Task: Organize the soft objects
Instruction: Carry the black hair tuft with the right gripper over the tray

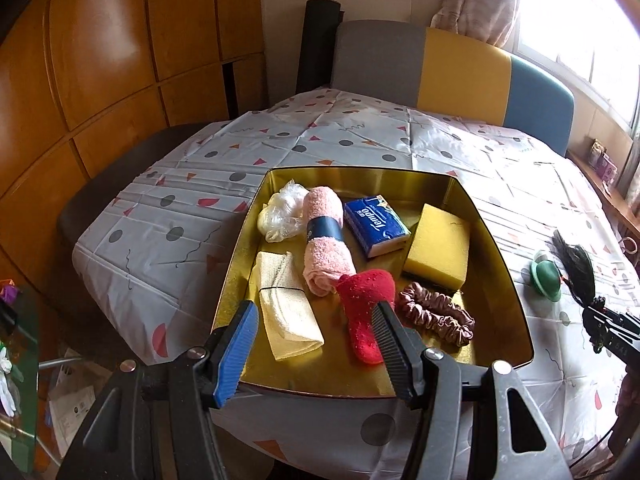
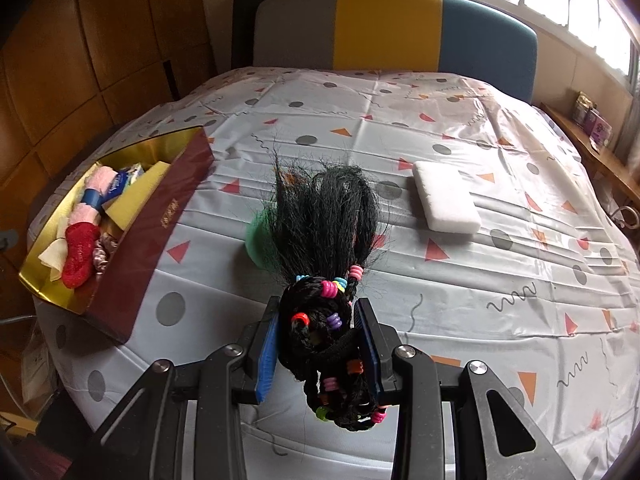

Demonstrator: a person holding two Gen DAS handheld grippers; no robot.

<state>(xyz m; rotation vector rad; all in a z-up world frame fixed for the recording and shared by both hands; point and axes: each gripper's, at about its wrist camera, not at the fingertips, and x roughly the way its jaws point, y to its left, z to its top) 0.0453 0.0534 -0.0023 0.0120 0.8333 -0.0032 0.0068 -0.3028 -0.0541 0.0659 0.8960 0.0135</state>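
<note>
A gold-lined box [image 1: 508, 280] on the table holds a red sock [image 1: 362, 300], a pink rolled towel [image 1: 324, 240], a yellow sponge [image 1: 438, 246], a blue tissue pack [image 1: 376, 224], a cream cloth [image 1: 284, 304], a plastic bag [image 1: 280, 212] and a brown scrunchie [image 1: 436, 314]. My left gripper [image 1: 316, 320] is open and empty above the box's near edge. My right gripper [image 2: 320, 320] is shut on a black braided hairpiece with coloured beads [image 2: 320, 240], held above the table; it shows at the right edge of the left wrist view [image 1: 576, 272]. The box [image 2: 168, 208] lies to its left.
A white foam block [image 2: 446, 196] lies on the patterned tablecloth [image 2: 440, 280] at the right. A green round object [image 1: 544, 278] sits on the cloth right of the box, half hidden behind the hair in the right wrist view [image 2: 256, 240]. A grey, yellow and blue chair back [image 1: 440, 68] stands behind the table.
</note>
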